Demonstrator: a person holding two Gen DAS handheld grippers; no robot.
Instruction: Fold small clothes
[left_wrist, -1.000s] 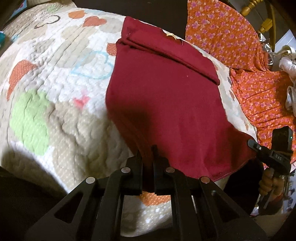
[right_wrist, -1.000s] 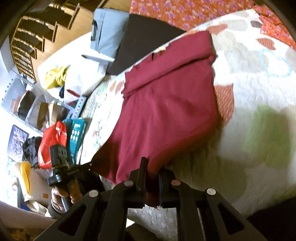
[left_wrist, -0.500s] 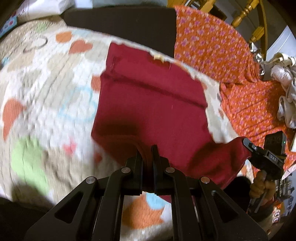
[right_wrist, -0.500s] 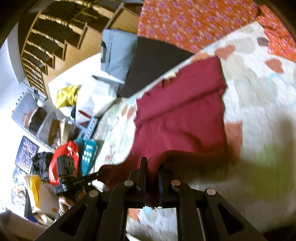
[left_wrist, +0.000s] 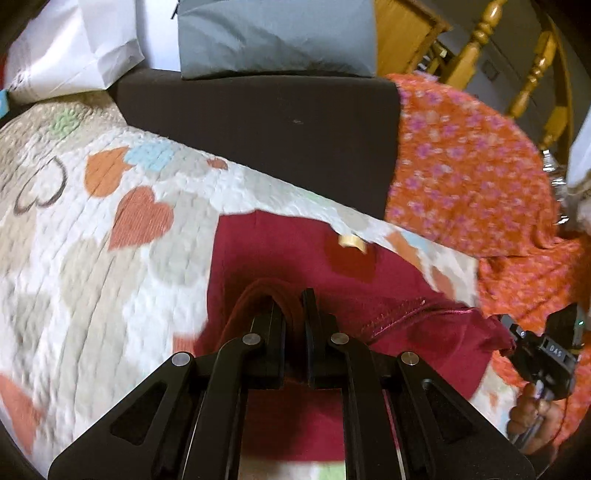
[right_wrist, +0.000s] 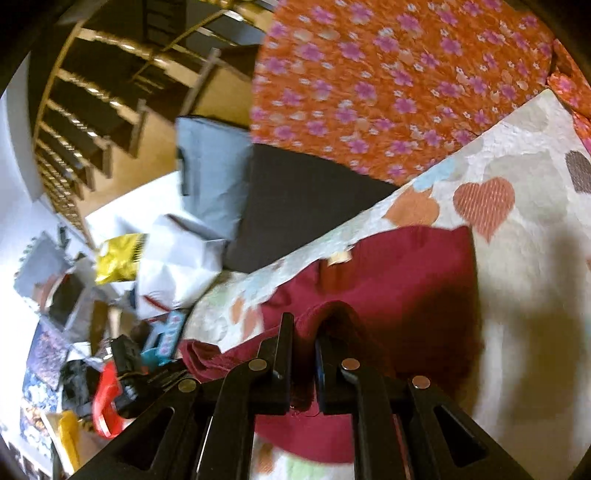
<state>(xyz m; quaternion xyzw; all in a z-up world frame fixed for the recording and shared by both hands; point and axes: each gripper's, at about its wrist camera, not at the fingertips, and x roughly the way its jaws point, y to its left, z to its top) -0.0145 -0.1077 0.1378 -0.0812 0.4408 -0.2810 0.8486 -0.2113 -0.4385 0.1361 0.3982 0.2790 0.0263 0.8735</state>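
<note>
Both grippers, left (left_wrist: 293, 314) and right (right_wrist: 304, 339), clamped on shirt (left_wrist: 280, 251) hem, collar edge just ahead, fold axis crosswise.

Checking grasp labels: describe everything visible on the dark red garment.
The dark red garment is a soft knit, with a stitched hem and a small tan tag near its far edge. It lies on the heart-print quilt, its near edge lifted and bunched. The left gripper and the right gripper each pinch a fold of it between shut jaws.
</note>
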